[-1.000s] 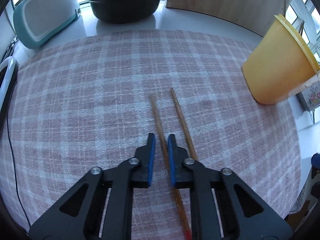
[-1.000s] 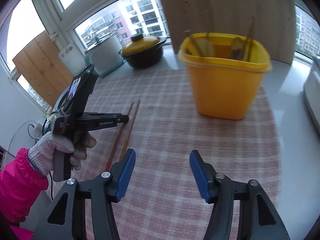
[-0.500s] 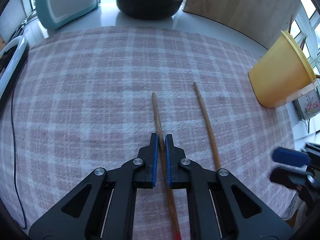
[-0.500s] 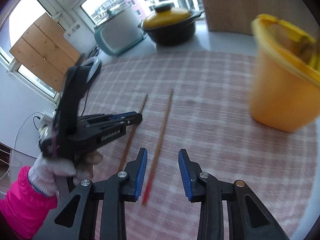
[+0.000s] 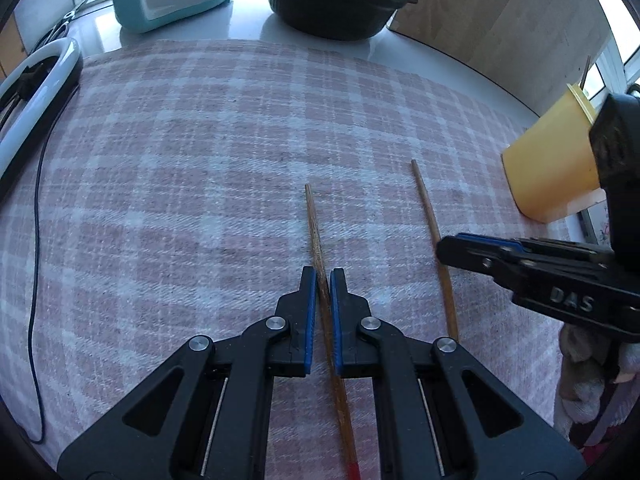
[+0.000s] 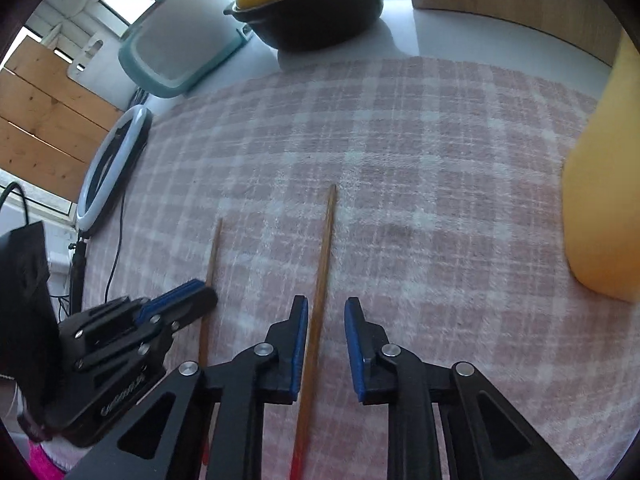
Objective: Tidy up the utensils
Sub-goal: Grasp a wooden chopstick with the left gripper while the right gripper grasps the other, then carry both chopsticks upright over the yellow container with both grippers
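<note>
Yellow bin (image 6: 604, 184) cut off by right edge, blurred; black pot (image 5: 340, 4) cropped at top; bin contents unreadable.

On my right gripper (image 5: 448, 250), seen from my left wrist, raised letters read "DAS". My left gripper (image 6: 200, 294) carries raised lettering near its hinge too, but it looks too blurred to read.

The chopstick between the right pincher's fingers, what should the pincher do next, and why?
Probably squeeze shut. The right gripper is open, with the right chopstick lying on the checked cloth between its fingers, near the left one. The left gripper is already shut on the left chopstick.
</note>
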Motion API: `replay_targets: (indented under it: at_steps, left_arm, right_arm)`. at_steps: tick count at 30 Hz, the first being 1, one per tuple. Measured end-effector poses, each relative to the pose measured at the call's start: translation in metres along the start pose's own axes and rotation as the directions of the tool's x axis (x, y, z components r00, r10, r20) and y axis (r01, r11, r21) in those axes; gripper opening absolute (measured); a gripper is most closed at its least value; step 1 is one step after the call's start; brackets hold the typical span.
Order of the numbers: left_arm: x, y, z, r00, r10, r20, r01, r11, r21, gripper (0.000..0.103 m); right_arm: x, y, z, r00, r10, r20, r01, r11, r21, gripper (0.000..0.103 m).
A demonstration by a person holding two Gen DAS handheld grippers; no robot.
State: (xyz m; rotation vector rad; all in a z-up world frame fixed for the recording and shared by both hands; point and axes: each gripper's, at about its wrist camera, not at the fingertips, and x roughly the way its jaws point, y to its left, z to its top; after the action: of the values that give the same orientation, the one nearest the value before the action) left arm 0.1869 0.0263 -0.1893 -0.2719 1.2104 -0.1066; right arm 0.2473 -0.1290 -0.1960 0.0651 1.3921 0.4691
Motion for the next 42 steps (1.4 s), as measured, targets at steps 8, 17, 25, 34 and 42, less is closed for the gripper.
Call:
replay_targets:
  at_steps: [8, 17, 25, 34, 42]
  left_arm:
    - [-0.008, 0.008, -0.004, 1.0, -0.009, 0.013, 0.009, 1.0, -0.026, 0.004]
    - [-0.03, 0.006, -0.002, 0.997, -0.022, 0.068, 0.024, 0.999, -0.035, 0.004]
    - [-0.065, -0.011, -0.002, 0.987, -0.045, 0.157, 0.048, 0.999, -0.013, 0.003]
    - [-0.104, -0.039, -0.005, 0.965, -0.103, 0.24, 0.096, 0.994, 0.042, 0.003]
    - [-0.126, -0.065, -0.005, 0.945, -0.161, 0.285, 0.141, 0.986, 0.089, 0.003]
  right_arm:
    - [0.011, 0.025, 0.01, 0.994, -0.105, 0.01, 0.105, 0.99, -0.097, 0.005]
    - [-0.015, 0.023, -0.001, 0.998, -0.021, 0.061, 0.026, 0.996, -0.083, 0.003]
    - [-0.077, 0.021, -0.029, 0.976, 0.074, 0.207, -0.049, 0.991, -0.121, 0.003]
    - [-0.138, -0.002, -0.065, 0.932, 0.106, 0.347, -0.077, 0.992, -0.098, 0.003]
    - [-0.181, -0.028, -0.092, 0.894, 0.086, 0.44, -0.081, 0.996, -0.03, 0.003]
